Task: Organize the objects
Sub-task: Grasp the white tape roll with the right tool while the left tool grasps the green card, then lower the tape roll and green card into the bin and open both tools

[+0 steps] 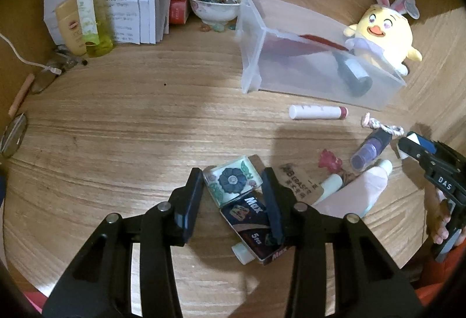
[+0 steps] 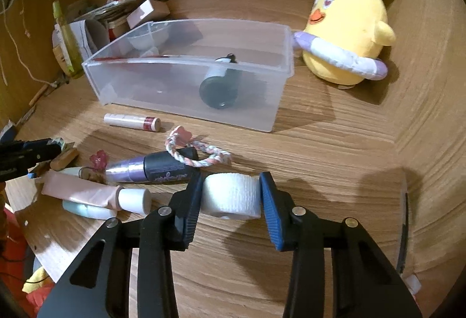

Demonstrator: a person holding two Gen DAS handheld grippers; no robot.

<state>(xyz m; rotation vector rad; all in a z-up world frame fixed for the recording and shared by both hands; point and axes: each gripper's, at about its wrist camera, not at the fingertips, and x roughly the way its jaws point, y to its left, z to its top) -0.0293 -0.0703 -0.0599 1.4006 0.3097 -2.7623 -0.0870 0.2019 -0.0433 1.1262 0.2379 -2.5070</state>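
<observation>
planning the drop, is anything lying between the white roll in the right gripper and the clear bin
Little stands in the way. The white roll sits between the right hand-held gripper pads, and the desk toward the clear bin is mostly bare. Only the braided cord loop lies just ahead, low and flat; the bin's top is open.

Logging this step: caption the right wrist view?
Right tongs closed on a white gauze roll, clear bin and yellow chick plush beyond.

In your left wrist view, the frosted wall of the clear bin blurs the dark bottle inside. At the left edge a round lens is cut off. The print on the white boxes, upper left, is too small to read.
</observation>
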